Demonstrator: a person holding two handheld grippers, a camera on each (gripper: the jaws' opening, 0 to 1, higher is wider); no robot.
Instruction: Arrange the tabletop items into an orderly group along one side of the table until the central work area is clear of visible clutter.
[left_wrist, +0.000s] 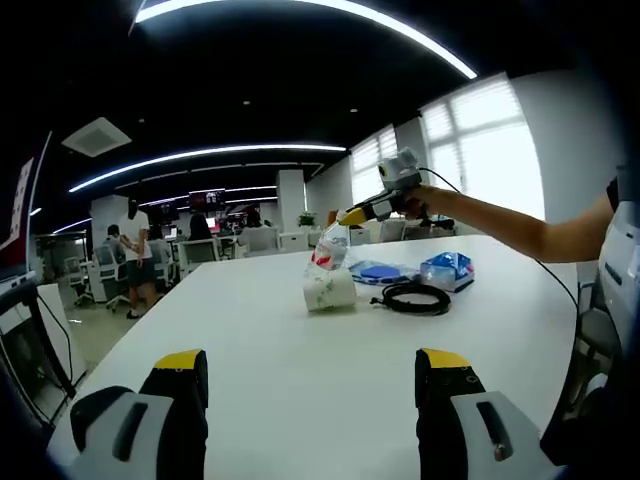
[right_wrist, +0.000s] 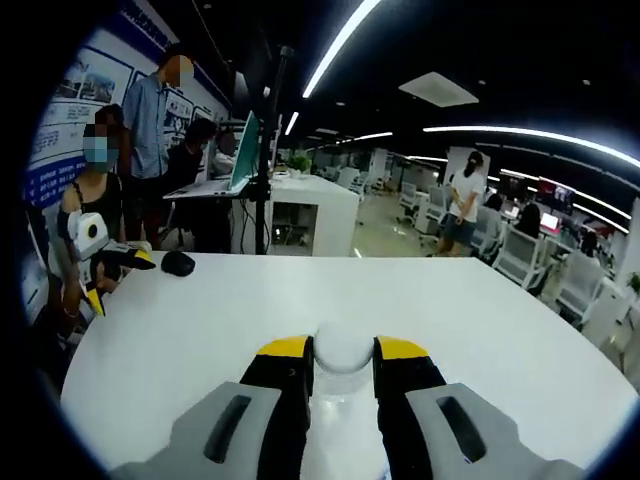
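Bottle (left_wrist: 328, 250) hangs pinched by its cap in the right gripper (right_wrist: 343, 352), above a paper roll (left_wrist: 329, 288), cable coil (left_wrist: 416, 297) and blue packets (left_wrist: 447, 268) near the desk's (left_wrist: 300, 360) far edge. Mid-carry, I judge; next, lower it beside that group. Left gripper (left_wrist: 310, 375) hovers spread, empty.

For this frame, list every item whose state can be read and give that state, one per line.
left gripper: open, holds nothing, over bare table.
right gripper: shut on bottle.
bottle: lifted, tilted, above the roll.
white roll: lying on its side.
black cable: coiled, flat on table.
blue packet: resting on table.
black mouse: resting near table edge.
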